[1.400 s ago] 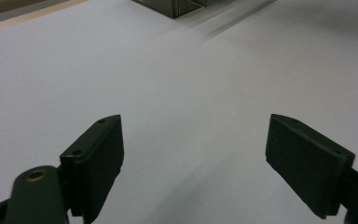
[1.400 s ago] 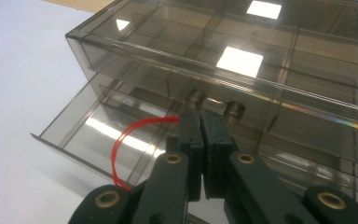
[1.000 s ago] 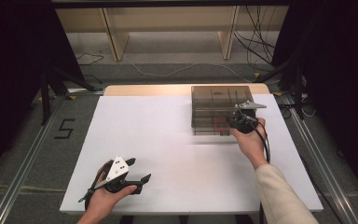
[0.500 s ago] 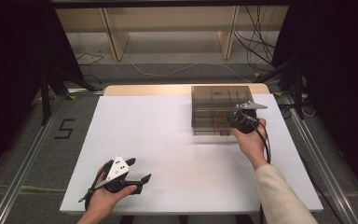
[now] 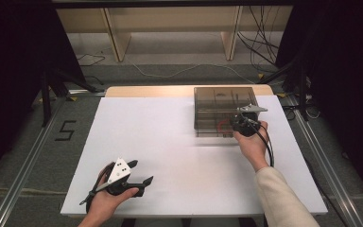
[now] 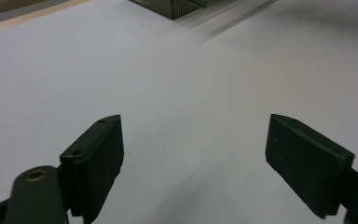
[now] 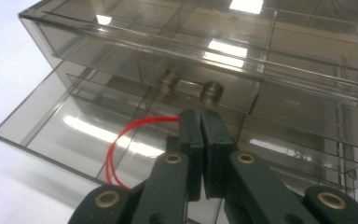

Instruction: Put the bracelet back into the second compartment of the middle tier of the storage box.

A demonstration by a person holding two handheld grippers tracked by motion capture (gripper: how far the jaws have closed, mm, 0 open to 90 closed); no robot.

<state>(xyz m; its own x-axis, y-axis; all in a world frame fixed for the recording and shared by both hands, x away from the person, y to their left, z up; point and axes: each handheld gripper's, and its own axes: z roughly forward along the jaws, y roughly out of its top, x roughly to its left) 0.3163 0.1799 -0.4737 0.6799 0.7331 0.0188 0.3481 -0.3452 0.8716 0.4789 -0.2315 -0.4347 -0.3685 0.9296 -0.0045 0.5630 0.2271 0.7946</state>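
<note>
A smoky clear drawer box point(image 5: 224, 106) stands at the table's back right, its lower drawer point(image 7: 70, 135) pulled out toward me. My right gripper point(image 5: 240, 124) hangs over that drawer, just below two small knobs point(image 7: 209, 92) on the drawer above. Its jaws point(image 7: 200, 116) are shut on a thin red band point(image 7: 121, 137), which loops out to the left and down over the drawer. The band point(image 5: 224, 126) shows as a red arc inside the box. My left gripper point(image 5: 141, 172) rests low near the front left, its jaws point(image 6: 193, 154) open with bare table between the pads.
The white table top point(image 5: 170, 137) spreads between the two hands. A corner of the box point(image 6: 177, 7) shows far ahead in the left gripper view. Wooden shelving point(image 5: 170, 23) and cables point(image 5: 260, 42) lie beyond the table's far edge.
</note>
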